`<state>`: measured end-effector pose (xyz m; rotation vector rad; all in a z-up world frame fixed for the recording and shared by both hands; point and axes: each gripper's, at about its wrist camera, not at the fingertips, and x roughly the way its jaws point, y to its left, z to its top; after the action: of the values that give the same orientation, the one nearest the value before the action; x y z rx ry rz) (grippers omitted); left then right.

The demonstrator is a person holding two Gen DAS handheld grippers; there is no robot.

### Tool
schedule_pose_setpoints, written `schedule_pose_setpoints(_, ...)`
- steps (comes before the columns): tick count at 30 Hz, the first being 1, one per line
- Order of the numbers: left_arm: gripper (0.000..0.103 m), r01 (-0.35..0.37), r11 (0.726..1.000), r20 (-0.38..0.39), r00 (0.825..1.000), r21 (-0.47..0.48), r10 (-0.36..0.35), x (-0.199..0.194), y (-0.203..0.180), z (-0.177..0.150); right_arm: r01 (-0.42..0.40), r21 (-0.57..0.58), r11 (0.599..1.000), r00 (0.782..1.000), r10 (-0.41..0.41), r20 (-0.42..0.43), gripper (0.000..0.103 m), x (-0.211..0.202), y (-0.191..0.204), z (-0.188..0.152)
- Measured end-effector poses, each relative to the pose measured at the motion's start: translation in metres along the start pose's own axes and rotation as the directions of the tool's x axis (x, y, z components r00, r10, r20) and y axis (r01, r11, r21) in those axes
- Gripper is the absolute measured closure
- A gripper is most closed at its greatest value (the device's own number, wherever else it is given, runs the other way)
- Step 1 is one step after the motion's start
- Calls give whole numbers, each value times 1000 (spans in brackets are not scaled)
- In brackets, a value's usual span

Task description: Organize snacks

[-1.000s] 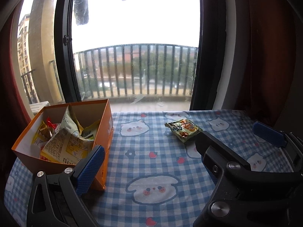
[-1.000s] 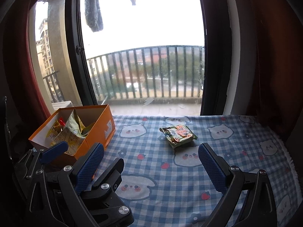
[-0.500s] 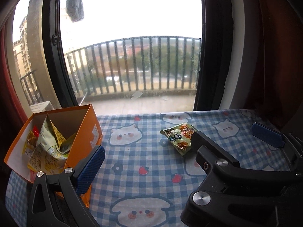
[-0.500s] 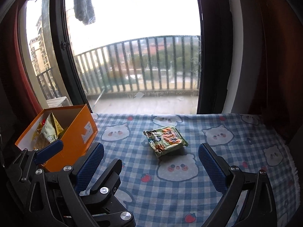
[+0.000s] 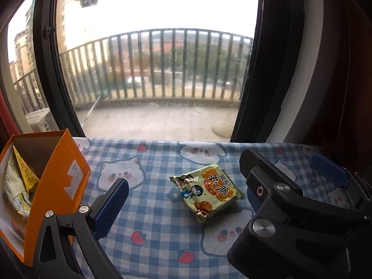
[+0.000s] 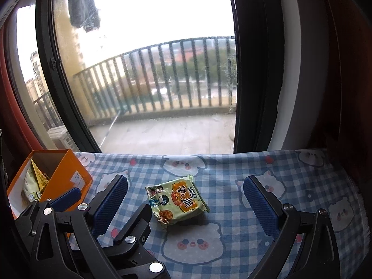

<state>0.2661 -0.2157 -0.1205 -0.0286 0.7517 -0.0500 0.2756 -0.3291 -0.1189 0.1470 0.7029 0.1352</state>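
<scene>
Snack packet lies flat on the checked cloth, dead ahead between right gripper fingers, long axis diagonal; right nearer; left gripper also spread, empty; orange box far left.

Both my wrist cameras sit low behind my jaws, facing the window across the desk. They share the snack packet ahead and the orange box at left.

green snack packet with large Chinese characters ending in 脆, white label on orange box unreadable
</scene>
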Motion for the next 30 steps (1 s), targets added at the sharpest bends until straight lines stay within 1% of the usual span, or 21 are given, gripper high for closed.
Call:
schedule_pose_setpoints(3,1,4,1000,-21,1000,-3,-4,18,-7,5,9,12,1000,1000,-8,-11,2,15,-14,5)
schedule_pose_setpoints(5,1,-15,1000,-41,999,4,15,33,-14,7,11,36,999,1000,-10,-16,2,27,-25,4)
schedule_pose_setpoints(7,1,-30,999,-63,998,19,31,49,-20,5,22,50,999,999,-20,-46,2,42,-36,2)
schedule_pose_setpoints(12,1,-74,997,-113,991,-4,73,81,-24,-4,51,76,996,995,-45,-87,2,74,-54,-11)
schedule_pose_setpoints(15,1,-90,996,-145,986,-7,88,94,-26,-9,36,90,995,993,-25,-117,2,89,-62,-17)
schedule_pose_setpoints(21,1,-87,996,-191,978,-23,81,111,-31,-18,67,105,992,988,-52,-145,3,99,-72,-26)
schedule_pose_setpoints(24,0,-76,997,-219,973,-33,67,121,-35,-19,89,106,990,986,-72,-153,10,104,-75,-29)
schedule_pose_setpoints(26,0,-76,996,-217,974,-36,66,126,-36,-21,112,105,988,984,-96,-147,12,106,-77,-30)
schedule_pose_setpoints(30,1,-67,996,-223,973,-51,54,128,-35,-24,109,124,986,983,-88,-159,12,108,-81,-32)
